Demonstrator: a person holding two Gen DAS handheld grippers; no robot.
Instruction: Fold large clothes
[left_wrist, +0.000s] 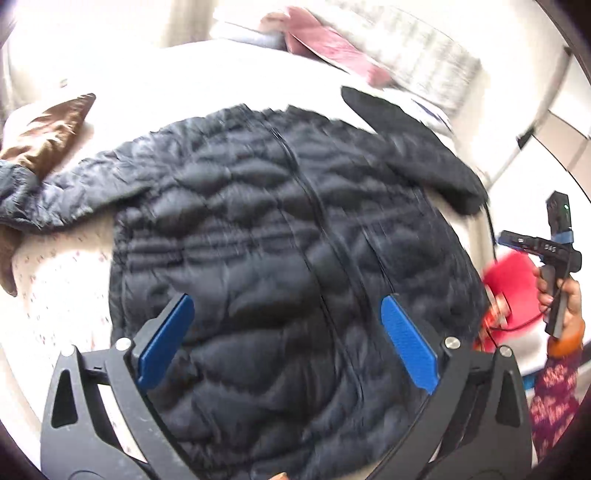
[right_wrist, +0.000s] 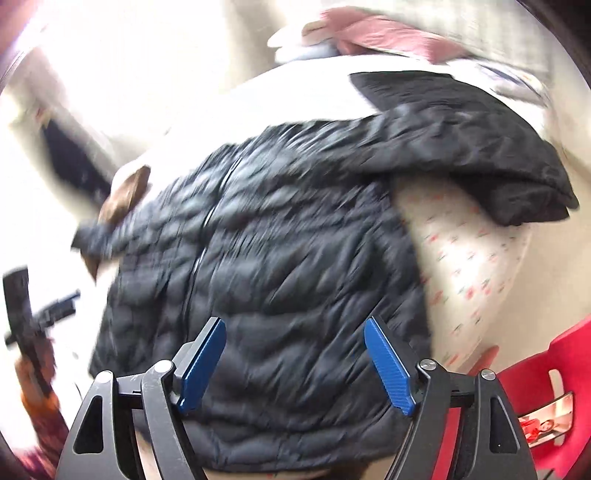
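Note:
A large dark navy quilted jacket (left_wrist: 280, 229) lies spread flat on a white bed, zipper up, sleeves out to both sides. It also shows in the right wrist view (right_wrist: 280, 243), motion-blurred. My left gripper (left_wrist: 288, 325) is open and empty, hovering above the jacket's lower part. My right gripper (right_wrist: 295, 354) is open and empty, above the jacket's hem. The right gripper also shows at the right edge of the left wrist view (left_wrist: 554, 254), held in a hand. The left gripper shows at the left edge of the right wrist view (right_wrist: 33, 314).
The bed sheet (right_wrist: 476, 254) is white with small red marks. A brown satin cloth (left_wrist: 51, 129) lies by the left sleeve. Pink and pale folded cloths (left_wrist: 328, 44) lie at the far end. A red plastic chair (right_wrist: 535, 373) stands beside the bed.

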